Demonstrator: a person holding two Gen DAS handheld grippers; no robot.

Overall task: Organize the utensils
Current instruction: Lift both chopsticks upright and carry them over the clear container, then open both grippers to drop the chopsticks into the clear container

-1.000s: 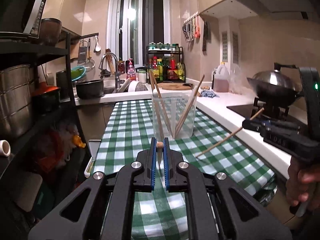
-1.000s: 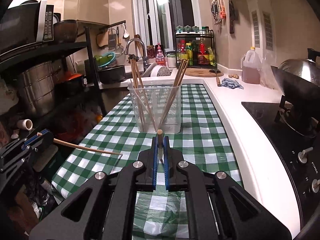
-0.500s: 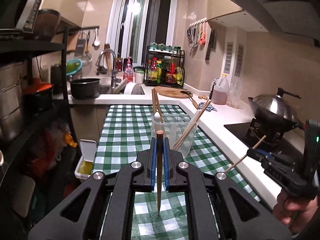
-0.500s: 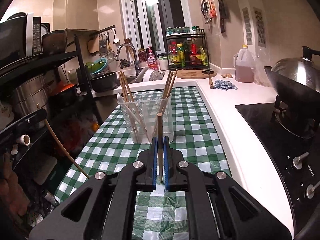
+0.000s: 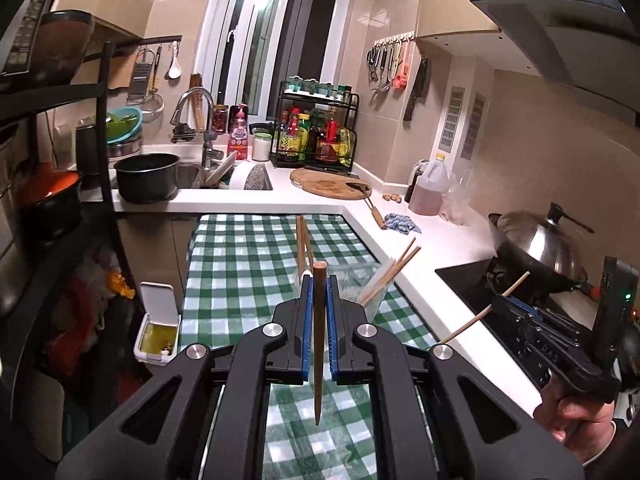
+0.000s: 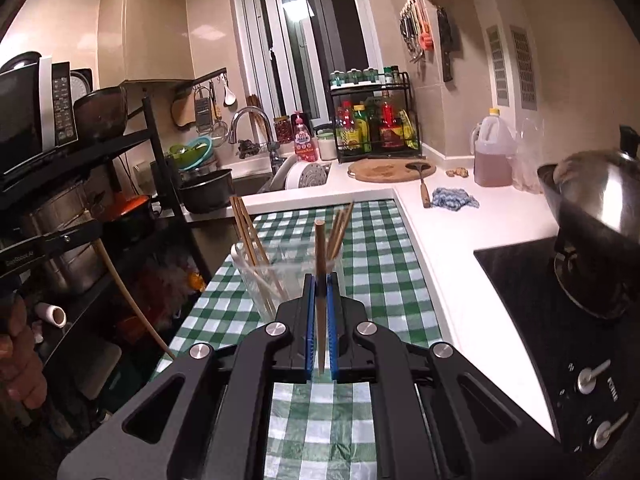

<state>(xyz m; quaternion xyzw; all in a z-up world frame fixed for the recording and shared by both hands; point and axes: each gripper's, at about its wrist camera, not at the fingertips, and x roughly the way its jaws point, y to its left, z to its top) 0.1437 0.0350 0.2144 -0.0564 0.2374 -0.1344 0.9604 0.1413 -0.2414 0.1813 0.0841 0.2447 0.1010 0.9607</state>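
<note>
A narrow kitchen at night, warmly lit, with a window at the far end above a sink (image 5: pixel 188 174) crowded with a black pot (image 5: pixel 147 176) and dishes. A white L-shaped surface (image 5: pixel 424 240) runs along the right wall, carrying a round wooden board (image 5: pixel 328 184), a spice rack (image 5: pixel 316 136), a jug of amber liquid (image 5: pixel 430 190) and, nearer, a black hob with a lidded wok (image 5: pixel 538 248). Down the middle lies a green-and-white checked cloth (image 5: pixel 240 264). On it stands a clear plastic cup (image 6: pixel 288 276) holding several wooden chopsticks that lean against its rim. Dark shelving on the left holds pots and a microwave (image 6: pixel 36 108). The left hand-held gripper (image 5: pixel 319 312) is clamped on a dark wooden chopstick (image 5: pixel 318 340), held upright with its tip pointing down above the cloth, just short of the cup. The right hand-held gripper (image 6: pixel 320 312) likewise pinches a paler chopstick (image 6: pixel 320 280) upright, directly in front of the cup, raised off the cloth. Each view shows the other gripper off to the side, gripped by a person's hand (image 5: pixel 576 420).
</note>
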